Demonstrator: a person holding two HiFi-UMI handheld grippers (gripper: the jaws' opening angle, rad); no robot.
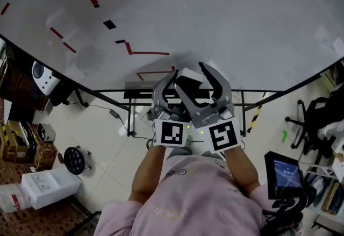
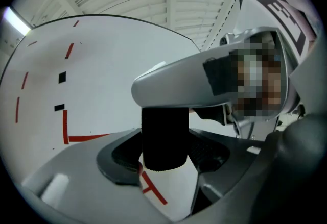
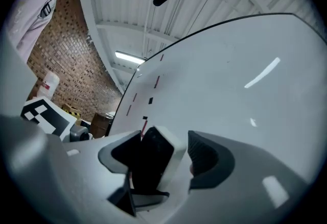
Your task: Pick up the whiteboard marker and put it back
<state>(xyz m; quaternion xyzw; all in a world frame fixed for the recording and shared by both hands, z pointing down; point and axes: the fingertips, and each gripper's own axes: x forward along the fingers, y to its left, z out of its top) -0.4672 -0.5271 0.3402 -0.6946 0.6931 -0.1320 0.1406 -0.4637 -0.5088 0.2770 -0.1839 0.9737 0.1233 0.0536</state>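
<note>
My left gripper [image 2: 164, 154] is pinching the short black cylindrical whiteboard marker [image 2: 163, 136]: both dark ribbed pads sit against its barrel. The marker's long axis runs up the frame, crosswise to the line joining the pads, with its ridged end toward me.

My right gripper [image 3: 176, 154] is spread. A dark shape with a pale edge stands between its jaws, likely the same marker, though that view is too distorted for me to be sure. It lies against the left pad, with a clear gap to the right pad, so this gripper presses on nothing.

Both grippers are side by side, level, and pointing at the big white whiteboard [image 1: 215, 14] straight ahead, below its red corner mark [image 1: 148, 53]. The marker is off the whiteboard, in front of its lower edge. Since the left hand alone carries it, I judge the put-back is that hand's move, toward the whiteboard.
</note>
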